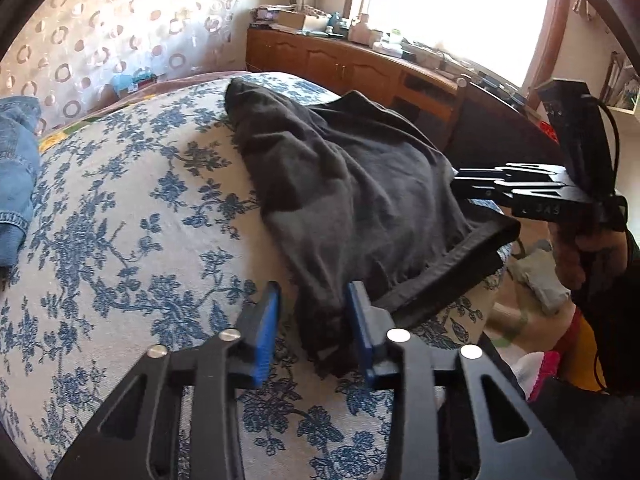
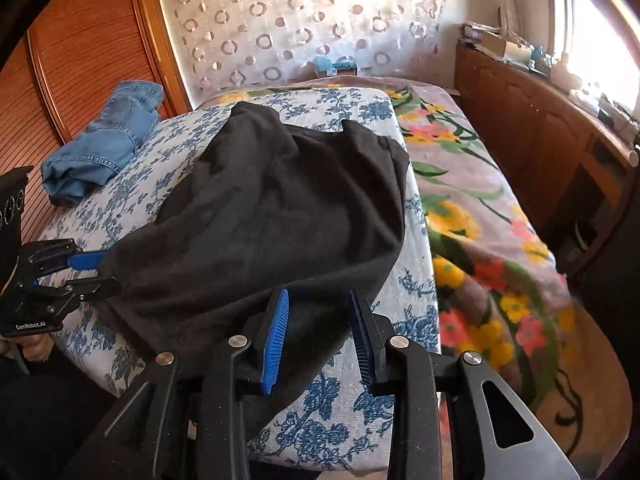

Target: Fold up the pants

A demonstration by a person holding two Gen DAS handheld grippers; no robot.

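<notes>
The dark pants (image 2: 264, 208) lie in a rumpled heap on the blue-flowered bed (image 1: 120, 208), their near edge toward me. My left gripper (image 1: 314, 334) and right gripper (image 2: 320, 332) each straddle that edge, pads apart and not yet pinching, probably so I can lift and spread the cloth evenly.

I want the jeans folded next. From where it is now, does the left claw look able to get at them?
Probably yes, with a long reach. The left claw straddles the dark pants' near edge, while the jeans lie apart at the far side. Only bare floral bedspread lies between; it must leave the pants first.
</notes>
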